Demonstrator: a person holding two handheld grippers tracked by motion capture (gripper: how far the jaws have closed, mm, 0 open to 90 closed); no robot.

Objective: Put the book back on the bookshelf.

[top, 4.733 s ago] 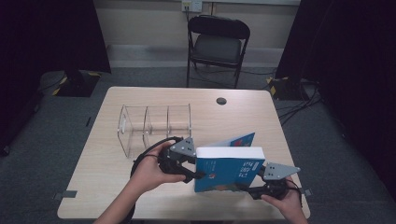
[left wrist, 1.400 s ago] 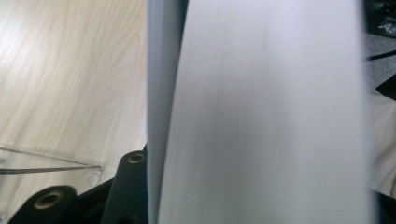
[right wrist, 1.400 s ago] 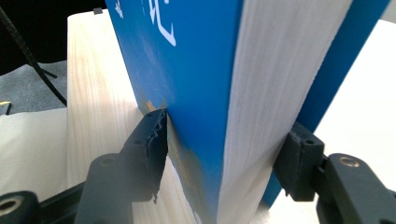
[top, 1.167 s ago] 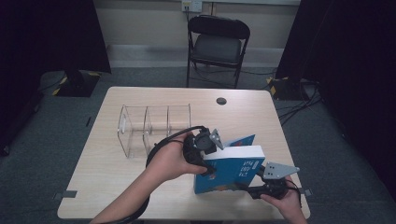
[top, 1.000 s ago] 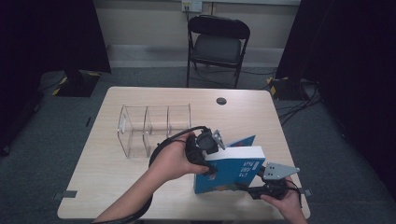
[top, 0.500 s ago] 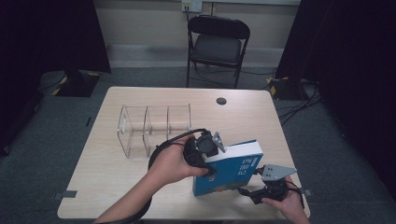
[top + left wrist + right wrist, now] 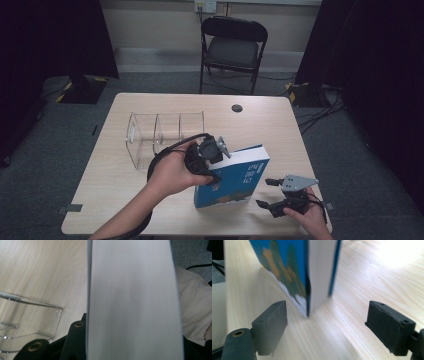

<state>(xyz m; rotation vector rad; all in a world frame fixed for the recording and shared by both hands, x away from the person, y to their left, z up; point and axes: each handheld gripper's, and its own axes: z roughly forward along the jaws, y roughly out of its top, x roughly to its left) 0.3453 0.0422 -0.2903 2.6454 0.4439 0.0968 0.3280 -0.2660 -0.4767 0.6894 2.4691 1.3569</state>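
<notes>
Book (image 7: 235,182): upright beside the clear rack (image 7: 160,132). Your left gripper (image 7: 212,152) clamps its top edge; your right gripper (image 7: 267,192), just beside it, has just been opening, jaws wide, empty.

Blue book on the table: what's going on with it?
A person works two handheld grippers at the wooden table. The left gripper is clamped on the top edge of the blue book, holding it upright on its bottom edge. The right gripper sits just beside the book's end with its jaws wide apart, having just been opening; nothing is pinched between them. A clear acrylic organizer stands behind, untouched.
</notes>
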